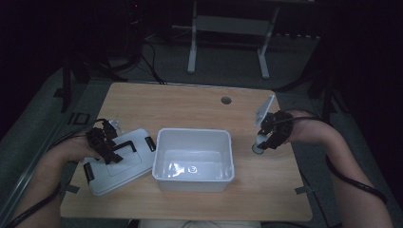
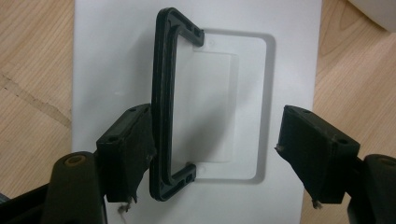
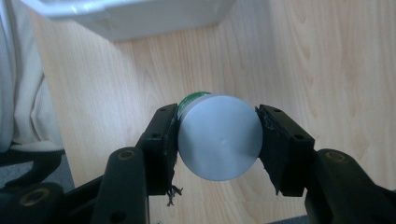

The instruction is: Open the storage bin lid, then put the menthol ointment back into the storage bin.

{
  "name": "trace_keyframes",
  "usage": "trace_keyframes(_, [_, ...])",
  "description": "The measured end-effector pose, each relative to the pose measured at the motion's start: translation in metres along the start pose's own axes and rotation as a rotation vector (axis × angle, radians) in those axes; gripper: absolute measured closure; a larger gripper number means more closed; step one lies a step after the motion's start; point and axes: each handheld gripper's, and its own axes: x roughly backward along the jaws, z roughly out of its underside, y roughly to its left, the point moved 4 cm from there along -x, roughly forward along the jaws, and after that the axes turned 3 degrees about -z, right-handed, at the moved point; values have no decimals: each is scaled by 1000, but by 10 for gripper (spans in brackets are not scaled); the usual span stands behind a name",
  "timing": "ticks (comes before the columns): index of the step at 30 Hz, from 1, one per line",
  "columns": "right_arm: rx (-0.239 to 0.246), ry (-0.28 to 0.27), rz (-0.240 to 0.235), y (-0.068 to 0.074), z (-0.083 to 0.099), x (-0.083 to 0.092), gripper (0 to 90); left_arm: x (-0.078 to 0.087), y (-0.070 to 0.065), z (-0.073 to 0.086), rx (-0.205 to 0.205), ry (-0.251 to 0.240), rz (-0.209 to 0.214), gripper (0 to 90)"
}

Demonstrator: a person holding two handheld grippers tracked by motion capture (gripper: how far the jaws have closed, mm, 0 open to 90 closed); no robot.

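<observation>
we see a wooden surface [image 1: 190, 107] with a white box [image 1: 194, 159] in the middle of it, and the box has no top on. on the left side of the box lies its white lid [image 1: 116, 166], flat on the surface and just beside the box. the lid has a black handle [image 2: 163, 102] on top and black clips [image 1: 150, 143] at its ends. our left tool [image 1: 107, 147] sits over the lid. in the left gripper view its two black parts stand apart. one of them touches the outer side of the handle bar, and the other one is well away, over the far edge of the lid, so the tool does not squeeze the handle. our right tool [image 1: 267, 141] is on the other side of the box, near the right edge of the surface. it is clamped on a small round can [image 3: 218, 137] with a flat silver end and a bit of green on its side. in the right gripper view the can lies sideways between the two black parts, with its silver end turned to the camera, and both parts press on its sides. the can is held up above the wood, near the box and outside it. a small round hole [image 1: 226, 100] is in the surface at the far side.
</observation>
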Motion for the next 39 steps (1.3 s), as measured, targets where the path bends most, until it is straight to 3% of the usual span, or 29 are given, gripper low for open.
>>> trace_keyframes(1, [25,-16,4,4,-10,7,498,0,0,0,-1,0,-2,269])
trace_keyframes(9, [75,-61,-3,12,-39,17,498,2,0,1,1,-7,-8,269])
trace_keyframes(14, [116,-67,-10,18,-60,19,498,0,0,3,-1,10,-11,269])
trace_keyframes(24, [172,-75,-12,26,-93,17,498,4,1,6,5,-5,-18,269])
trace_keyframes(28, [192,-80,-29,29,-107,6,498,2,0,5,-1,4,-16,269])
trace_keyframes(39, [211,-53,-55,32,-123,-29,498,4,0,4,-2,-2,-21,269])
